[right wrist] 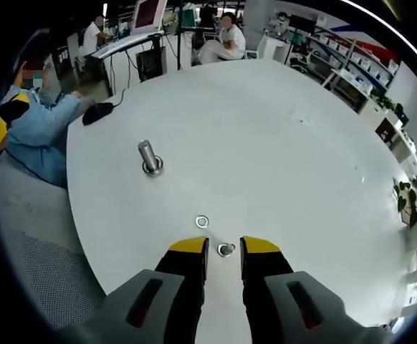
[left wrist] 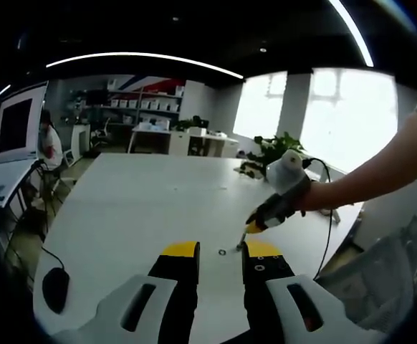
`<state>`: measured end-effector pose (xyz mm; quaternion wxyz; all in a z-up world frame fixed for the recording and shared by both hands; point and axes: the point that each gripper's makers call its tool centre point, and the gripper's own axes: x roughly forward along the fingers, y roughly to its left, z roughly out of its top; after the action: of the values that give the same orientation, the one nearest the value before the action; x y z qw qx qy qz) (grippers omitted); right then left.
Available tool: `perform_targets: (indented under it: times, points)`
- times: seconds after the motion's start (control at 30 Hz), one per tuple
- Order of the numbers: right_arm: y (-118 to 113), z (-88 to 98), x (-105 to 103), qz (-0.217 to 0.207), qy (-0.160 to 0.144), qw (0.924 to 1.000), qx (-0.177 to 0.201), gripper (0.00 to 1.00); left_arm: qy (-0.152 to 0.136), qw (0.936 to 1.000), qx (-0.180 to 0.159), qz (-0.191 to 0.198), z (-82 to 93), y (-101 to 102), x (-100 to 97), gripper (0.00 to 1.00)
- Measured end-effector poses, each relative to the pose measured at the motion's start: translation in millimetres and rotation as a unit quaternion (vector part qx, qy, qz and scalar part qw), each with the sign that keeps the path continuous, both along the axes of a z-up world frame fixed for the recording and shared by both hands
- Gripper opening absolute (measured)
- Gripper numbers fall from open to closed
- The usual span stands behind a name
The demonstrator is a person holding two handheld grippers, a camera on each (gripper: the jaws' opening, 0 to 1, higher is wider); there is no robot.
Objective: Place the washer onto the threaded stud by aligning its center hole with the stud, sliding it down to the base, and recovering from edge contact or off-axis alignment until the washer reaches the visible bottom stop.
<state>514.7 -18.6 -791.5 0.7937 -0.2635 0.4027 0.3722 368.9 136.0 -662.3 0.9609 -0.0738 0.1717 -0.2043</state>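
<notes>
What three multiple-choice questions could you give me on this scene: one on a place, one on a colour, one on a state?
1. Where is the loose washer?
A. on the stud
B. flat on the table
C. clamped in jaws

2. What colour are the jaw tips?
A. red
B. yellow
C. green

3. How do the right gripper's jaws stand?
A. open
B. shut on the washer
C. shut on the stud

Answers:
1. B, the washer lies on the table between the right gripper and the upright stud.
2. B, both views show yellow tips.
3. A, a clear gap parts them and they grip nothing.
</notes>
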Motion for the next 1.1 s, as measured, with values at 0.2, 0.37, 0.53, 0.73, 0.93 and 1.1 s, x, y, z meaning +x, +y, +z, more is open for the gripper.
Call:
perform_targets:
  times: [0.2, 0.37, 0.53, 0.73, 0.93, 1.1]
  points:
    - [6, 0.8, 3, 0.008, 0.001, 1.0, 0.0, 0.2, 0.001, 1.0, 0.0, 0.002, -0.6, 1, 0.3, 0.21]
    - [8, 2.6, 7, 0.014, 0.0, 0.9999, 0.0, 0.2, 0.003, 1.0, 0.0, 0.001, -1.2, 0, 0.9, 0.21]
    - [10, 2.2, 13, 0.016, 0.002, 0.9999, 0.003, 0.2, 0.005, 1.0, 0.0, 0.002, -2.0, 0, 0.5, 0.21]
    - [17, 0.3, 16, 0.02, 0.005, 0.9998, 0.006, 0.2, 0.006, 1.0, -0.002, 0.005, -1.8, 2, 1.5, 0.21]
    - [26, -2.4, 17, 0.031, 0.007, 0.9995, 0.003, 0.2, 0.006, 0.9999, -0.005, 0.01, -1.7, 4, 2.2, 0.21]
    - [29, -3.9, 17, 0.036, 0.009, 0.9993, -0.001, 0.2, 0.006, 0.9999, -0.008, 0.013, -1.0, 6, 2.3, 0.21]
